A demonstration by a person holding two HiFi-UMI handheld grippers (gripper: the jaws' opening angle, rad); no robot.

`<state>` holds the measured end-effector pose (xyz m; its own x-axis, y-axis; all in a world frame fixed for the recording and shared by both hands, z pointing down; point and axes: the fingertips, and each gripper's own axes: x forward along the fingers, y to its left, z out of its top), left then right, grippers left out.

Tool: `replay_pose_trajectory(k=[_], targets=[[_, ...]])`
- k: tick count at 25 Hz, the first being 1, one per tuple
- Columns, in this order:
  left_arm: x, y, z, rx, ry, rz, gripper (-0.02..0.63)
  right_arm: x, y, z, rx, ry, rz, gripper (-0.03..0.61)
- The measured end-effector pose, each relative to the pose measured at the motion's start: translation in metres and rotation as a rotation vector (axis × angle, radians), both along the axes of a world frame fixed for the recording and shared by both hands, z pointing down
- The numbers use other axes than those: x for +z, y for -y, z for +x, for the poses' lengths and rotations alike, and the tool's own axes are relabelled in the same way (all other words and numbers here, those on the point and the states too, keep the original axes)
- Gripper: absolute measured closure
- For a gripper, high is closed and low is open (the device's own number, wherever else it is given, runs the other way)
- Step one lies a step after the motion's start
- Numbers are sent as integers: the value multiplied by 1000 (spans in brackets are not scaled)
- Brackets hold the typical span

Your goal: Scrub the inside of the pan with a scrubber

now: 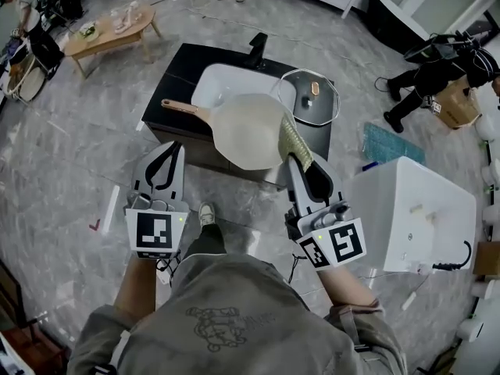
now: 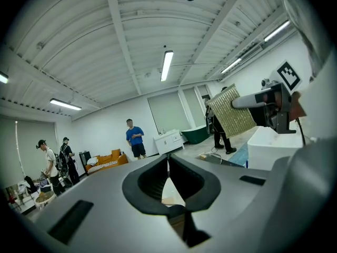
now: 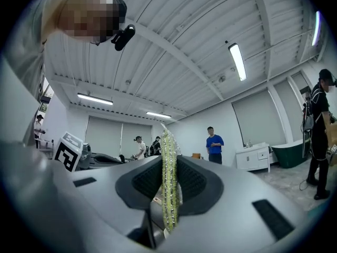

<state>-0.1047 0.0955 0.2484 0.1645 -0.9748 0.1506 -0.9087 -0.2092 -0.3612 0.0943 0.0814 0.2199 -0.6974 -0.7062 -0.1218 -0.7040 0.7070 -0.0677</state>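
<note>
A cream pan (image 1: 248,131) with a wooden handle (image 1: 181,108) rests on the black counter, over the front of the white sink (image 1: 226,80). My right gripper (image 1: 297,160) is shut on a green-gold mesh scrubber (image 1: 295,141), which stands edge-on between the jaws (image 3: 168,178) and lies over the pan's right rim in the head view. My left gripper (image 1: 173,148) is shut with nothing between its jaws (image 2: 168,159), below and apart from the pan's handle. From the left gripper view the scrubber (image 2: 231,115) shows off to the right.
A glass lid (image 1: 308,96) lies on the counter right of the sink, and a black faucet (image 1: 258,49) stands behind it. A white cabinet (image 1: 414,209) stands at my right, near a teal mat (image 1: 393,143). A wooden coffee table (image 1: 109,33) and several people are farther off.
</note>
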Motion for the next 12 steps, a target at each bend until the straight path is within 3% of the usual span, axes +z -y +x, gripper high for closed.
replay_pose_trajectory(k=[6,12], targets=[[6,51,-32,45,-12,-29,589,3,47,-31,42,-15,-21,500],[10,100,-59,108,54,-34,589,12,93,-61,82,-36,-54,500]])
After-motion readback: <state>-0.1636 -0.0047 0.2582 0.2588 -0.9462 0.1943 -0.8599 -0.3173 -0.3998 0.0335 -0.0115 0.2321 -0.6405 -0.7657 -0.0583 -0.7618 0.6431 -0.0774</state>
